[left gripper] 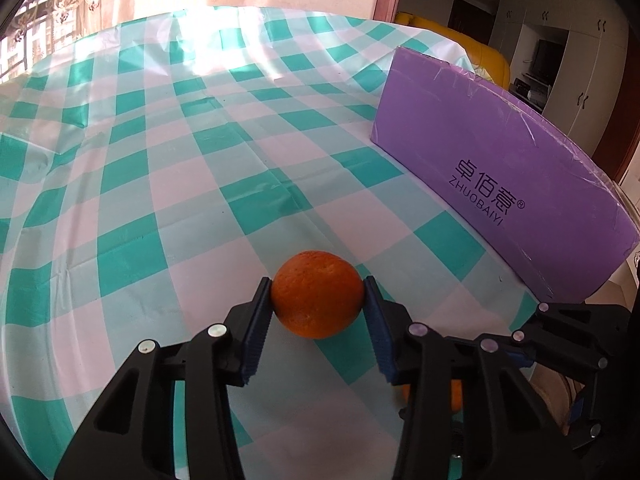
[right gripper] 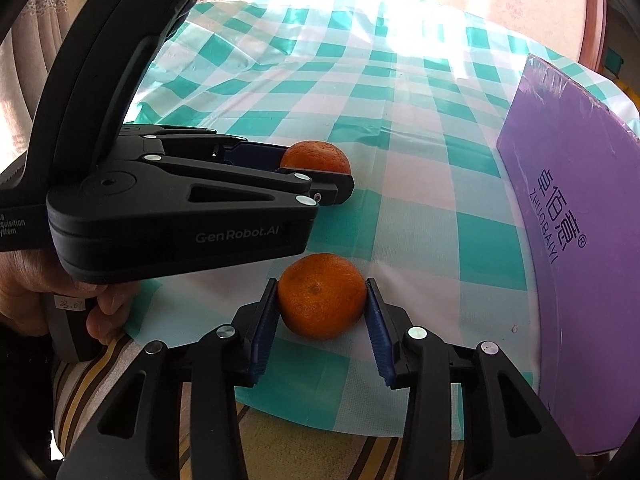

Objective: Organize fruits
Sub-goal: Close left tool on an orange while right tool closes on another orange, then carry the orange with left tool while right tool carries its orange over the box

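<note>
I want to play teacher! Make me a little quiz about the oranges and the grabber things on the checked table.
1. True or false: each gripper is shut on its own round orange fruit.
2. Which colour is the big cardboard box standing on the checked tablecloth? A green, B purple, C red.
3. How many oranges are in view?

Key:
1. True: left gripper grips the left orange, right gripper grips the right orange.
2. B: the purple cardboard box on the green-and-white checked tablecloth.
3. Two.

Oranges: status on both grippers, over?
Left gripper shut on far orange. Right gripper shut on near orange. Both fruits on checked cloth. Purple box right, path clear.
</note>
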